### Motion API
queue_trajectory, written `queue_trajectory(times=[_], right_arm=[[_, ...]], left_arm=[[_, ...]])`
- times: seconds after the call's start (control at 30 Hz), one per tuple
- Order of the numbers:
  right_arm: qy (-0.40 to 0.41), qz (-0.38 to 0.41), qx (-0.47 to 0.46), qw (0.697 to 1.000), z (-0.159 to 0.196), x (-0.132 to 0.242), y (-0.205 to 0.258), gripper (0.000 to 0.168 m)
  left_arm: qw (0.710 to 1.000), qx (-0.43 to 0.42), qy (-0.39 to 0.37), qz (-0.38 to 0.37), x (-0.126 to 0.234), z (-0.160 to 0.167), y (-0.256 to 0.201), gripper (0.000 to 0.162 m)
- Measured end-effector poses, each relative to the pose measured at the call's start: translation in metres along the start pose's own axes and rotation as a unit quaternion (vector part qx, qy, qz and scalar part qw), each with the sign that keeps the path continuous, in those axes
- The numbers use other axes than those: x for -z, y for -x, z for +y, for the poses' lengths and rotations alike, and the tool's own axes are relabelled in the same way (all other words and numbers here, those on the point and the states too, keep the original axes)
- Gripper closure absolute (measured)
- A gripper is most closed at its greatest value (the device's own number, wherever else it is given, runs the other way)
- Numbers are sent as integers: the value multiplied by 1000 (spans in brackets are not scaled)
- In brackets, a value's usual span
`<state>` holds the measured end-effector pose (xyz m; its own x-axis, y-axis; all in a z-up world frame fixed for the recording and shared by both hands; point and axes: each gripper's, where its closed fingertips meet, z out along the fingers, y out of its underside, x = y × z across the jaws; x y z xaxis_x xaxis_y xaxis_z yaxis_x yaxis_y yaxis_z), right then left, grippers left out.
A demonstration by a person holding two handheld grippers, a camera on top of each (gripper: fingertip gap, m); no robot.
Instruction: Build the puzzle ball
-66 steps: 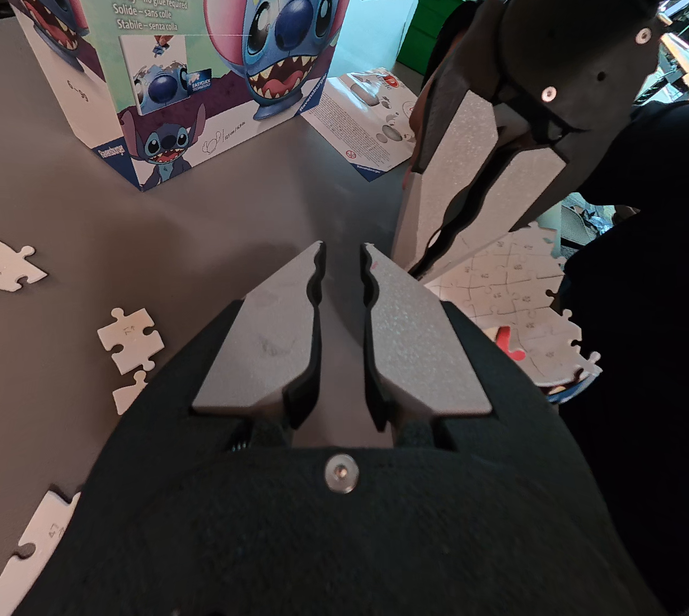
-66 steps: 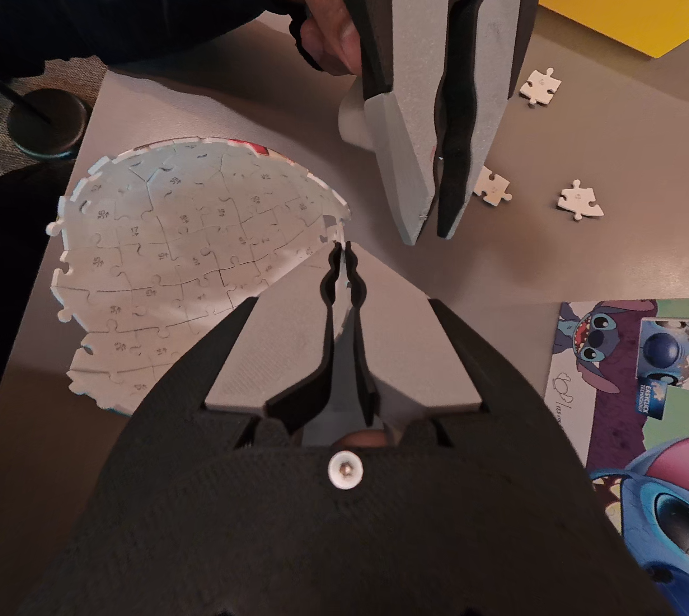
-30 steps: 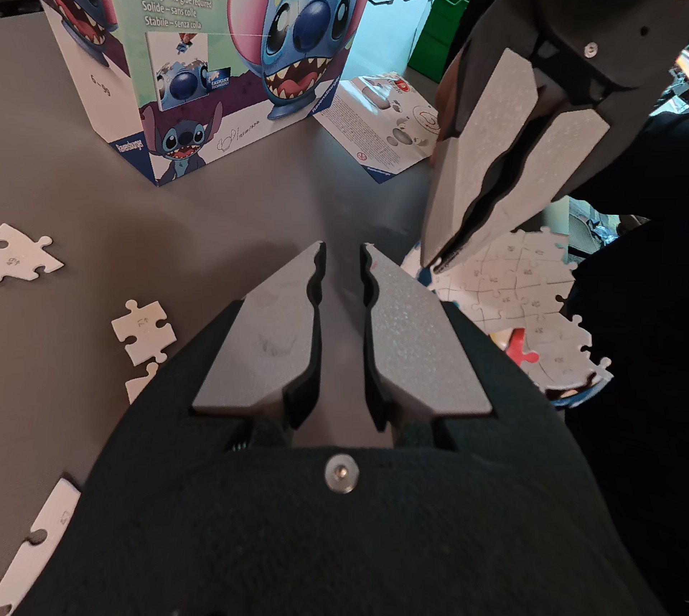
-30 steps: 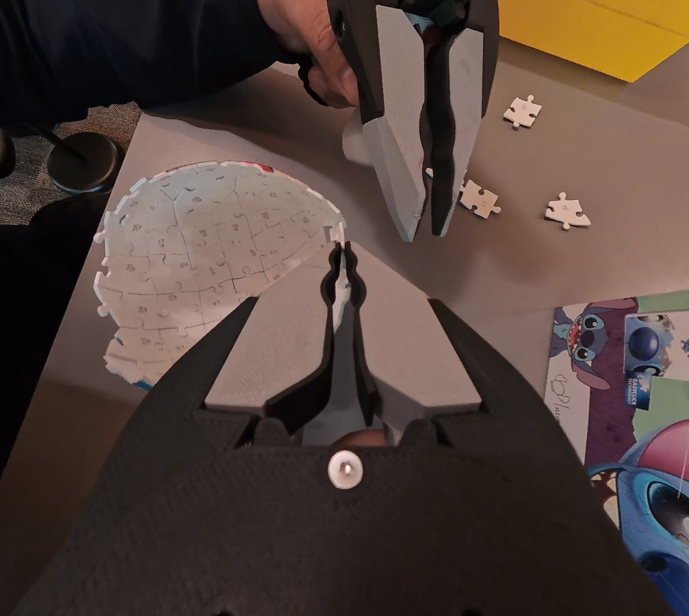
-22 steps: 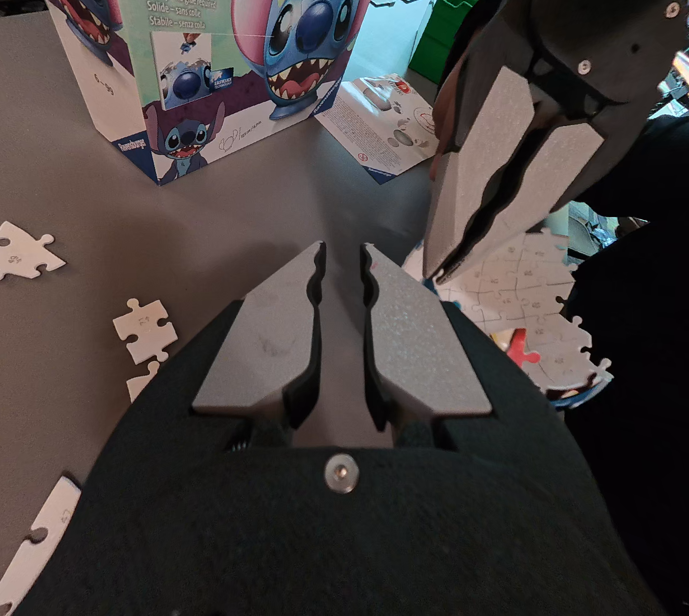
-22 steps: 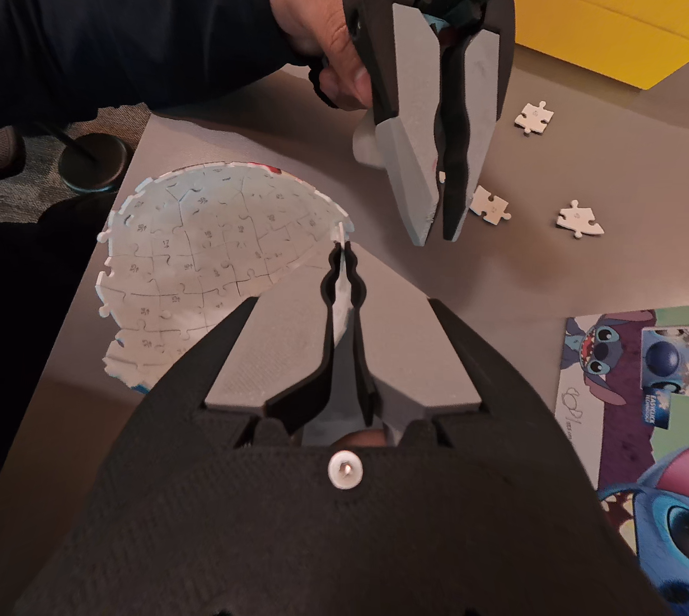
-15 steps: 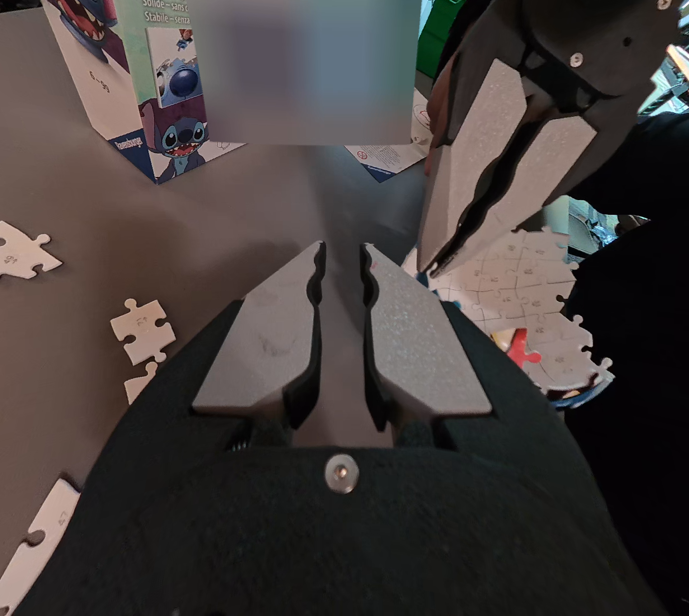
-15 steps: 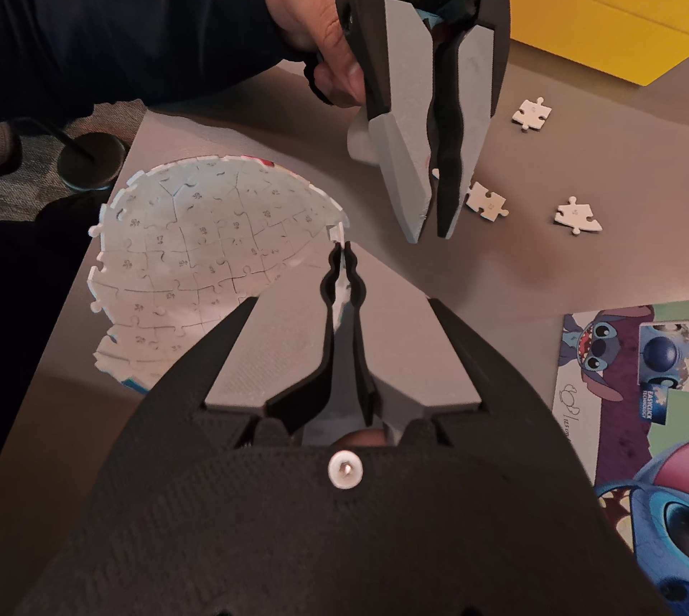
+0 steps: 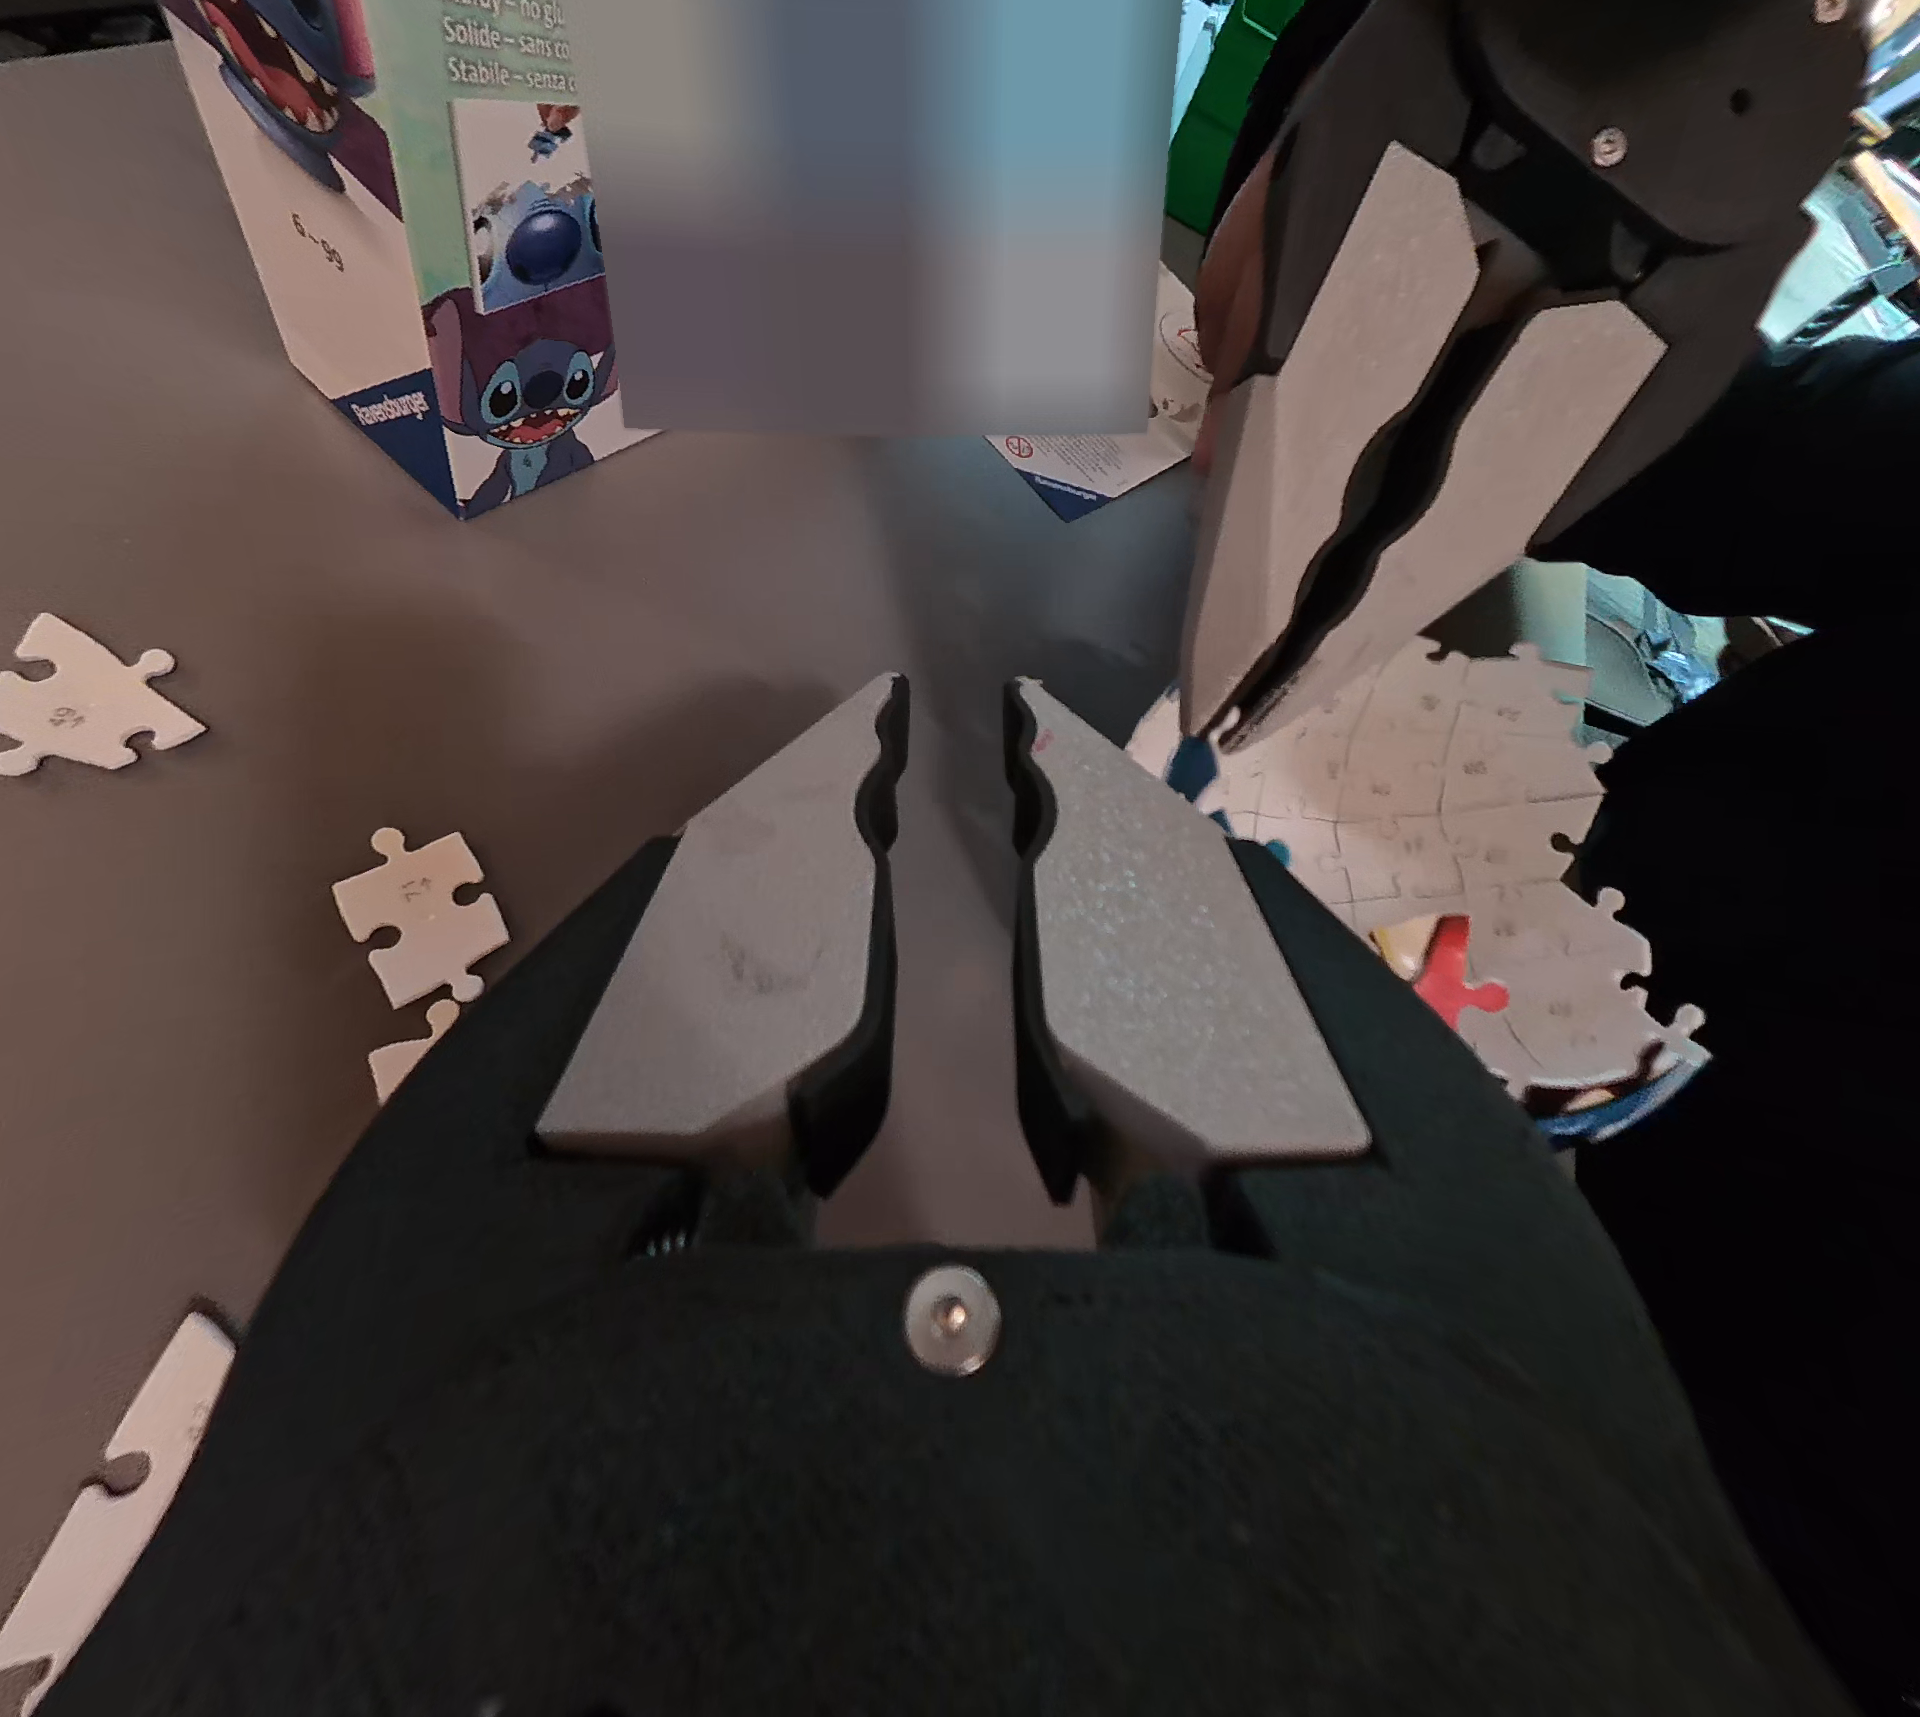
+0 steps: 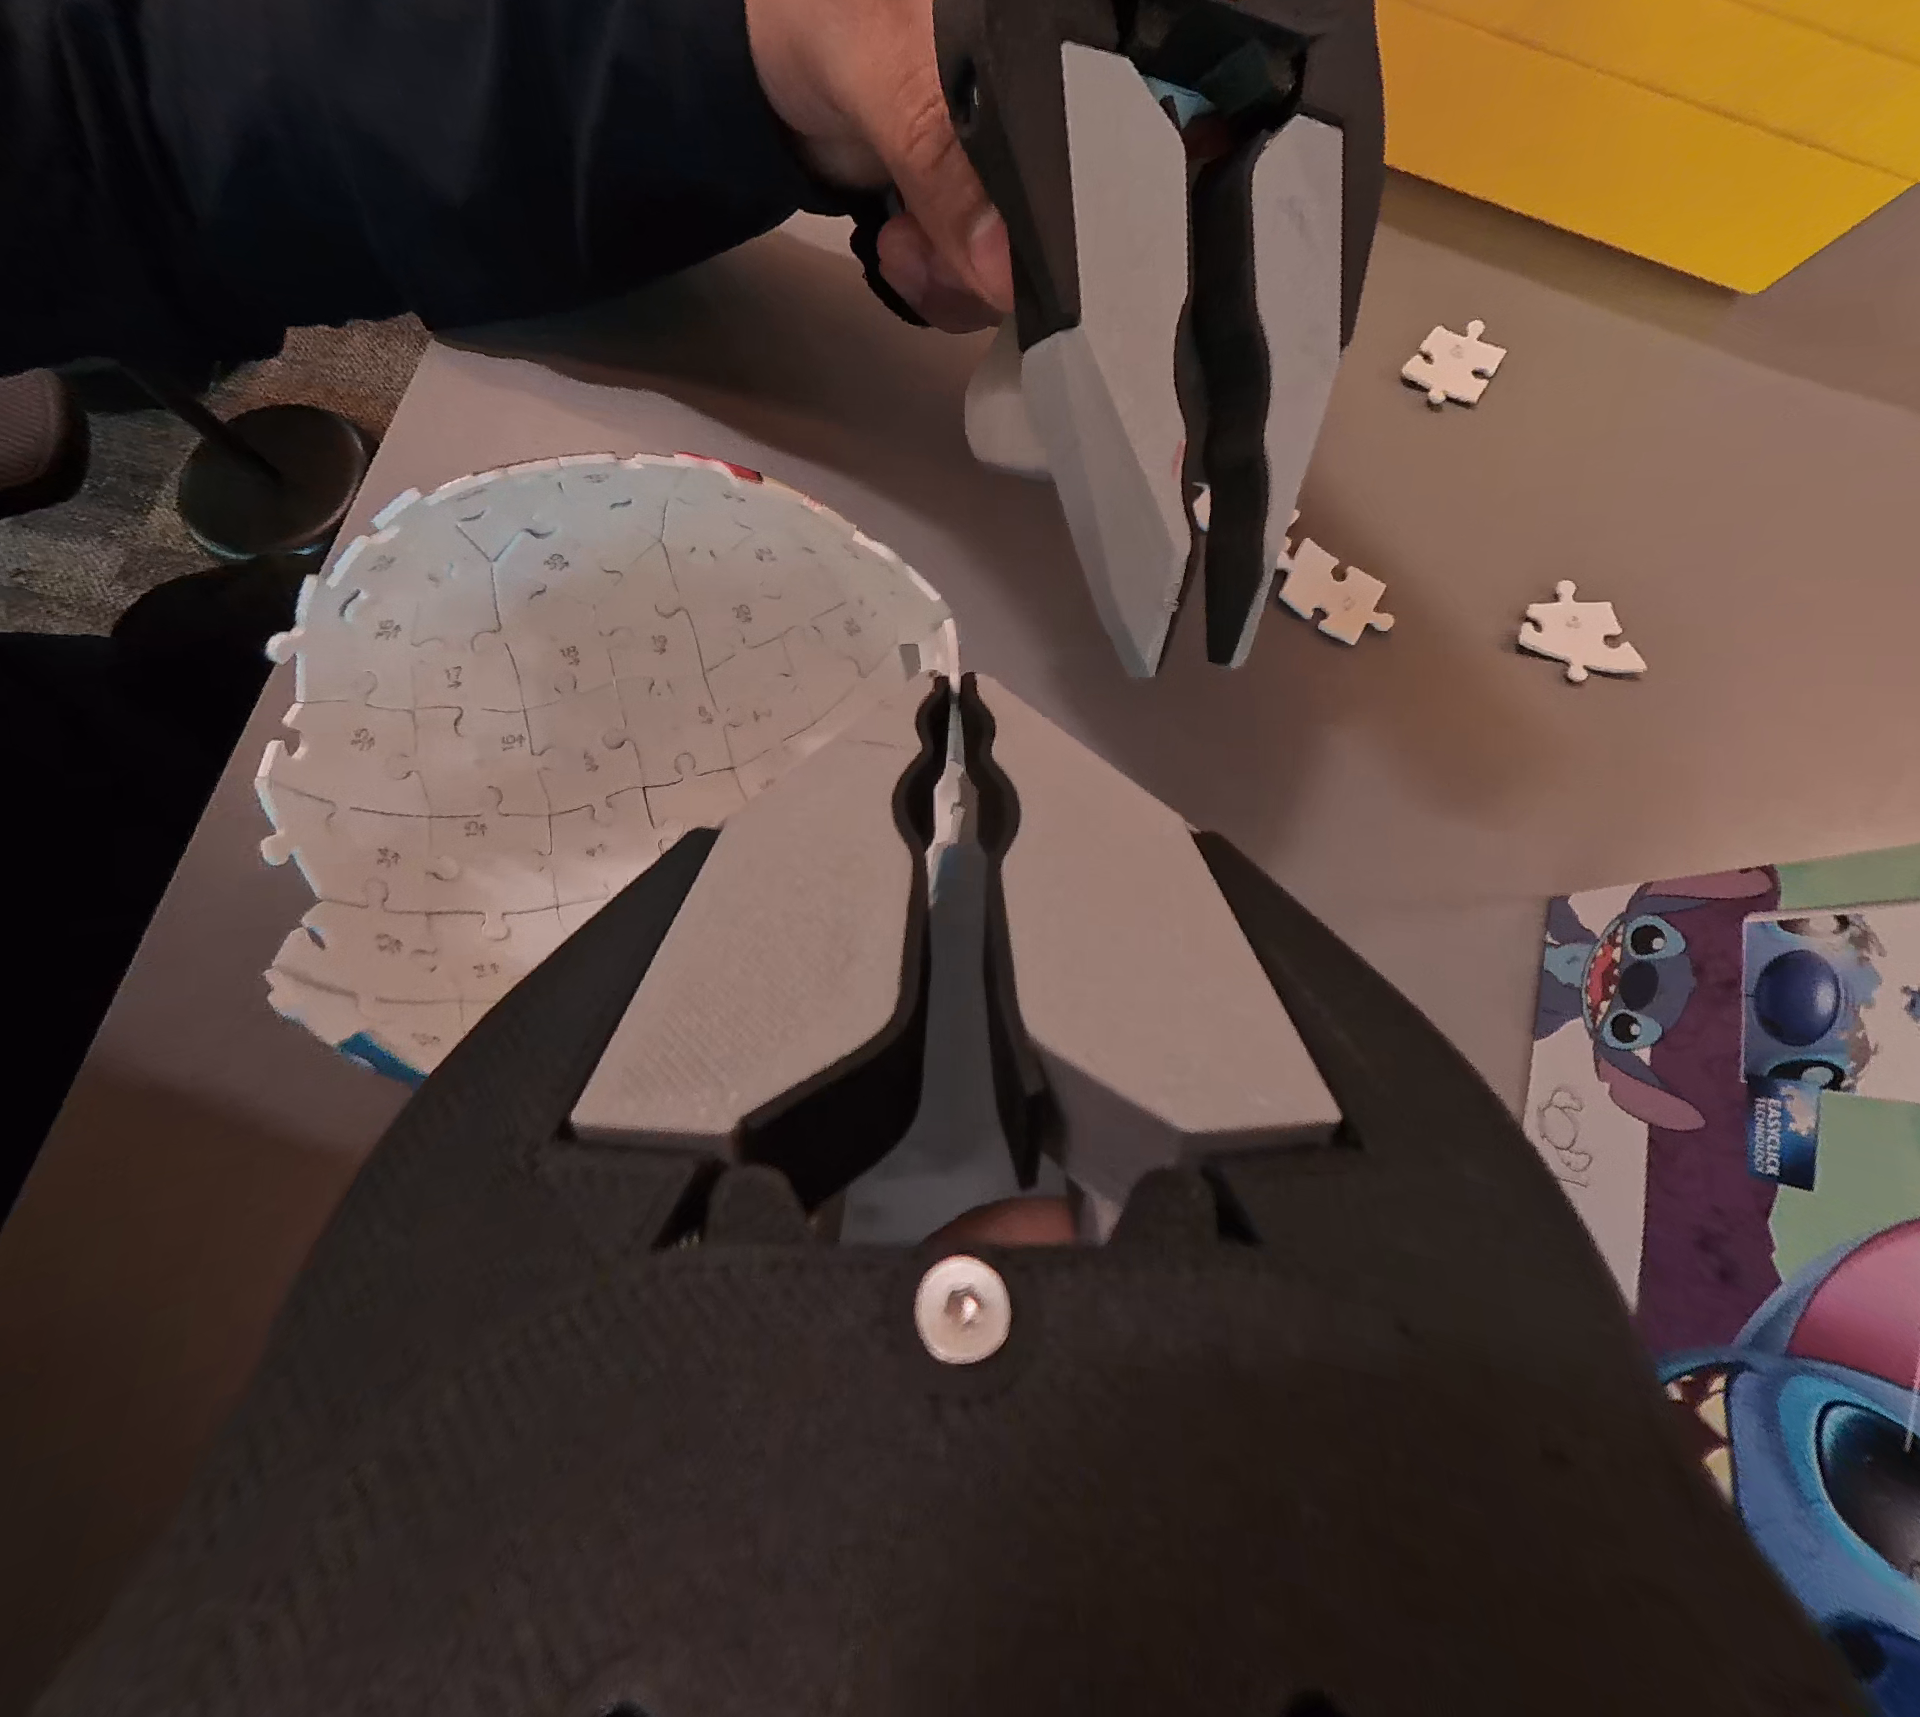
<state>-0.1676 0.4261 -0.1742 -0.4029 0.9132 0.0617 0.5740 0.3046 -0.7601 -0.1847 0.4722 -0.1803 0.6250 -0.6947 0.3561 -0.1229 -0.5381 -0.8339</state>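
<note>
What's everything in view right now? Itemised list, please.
puzzle ball shell: one, white inside, part-built, near table edge
loose puzzle pieces: at least four, white, scattered on table
puzzle box: one, blue-green print, standing on table
leaflet: one, white, flat beside box
bin: one, yellow, beyond the pieces
crate: one, green, background
table: one, grey
left gripper: black, grey fingers, open, empty
right gripper: same colours, shut on shell rim
hand: one, dark sleeve, holding left gripper
</note>
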Motion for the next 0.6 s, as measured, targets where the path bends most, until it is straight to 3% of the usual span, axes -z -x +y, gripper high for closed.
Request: queue_trajectory(times=[0.33, 0.6], right_arm=[[-56, 4, -24, 998, -9, 22, -15, 168], [-92, -9, -27, 995, -13, 25, -16, 168]], left_arm=[[997, -20, -47, -60, 31, -22, -10, 147], [996, -36, 37, -79, 8, -25, -44, 142]])
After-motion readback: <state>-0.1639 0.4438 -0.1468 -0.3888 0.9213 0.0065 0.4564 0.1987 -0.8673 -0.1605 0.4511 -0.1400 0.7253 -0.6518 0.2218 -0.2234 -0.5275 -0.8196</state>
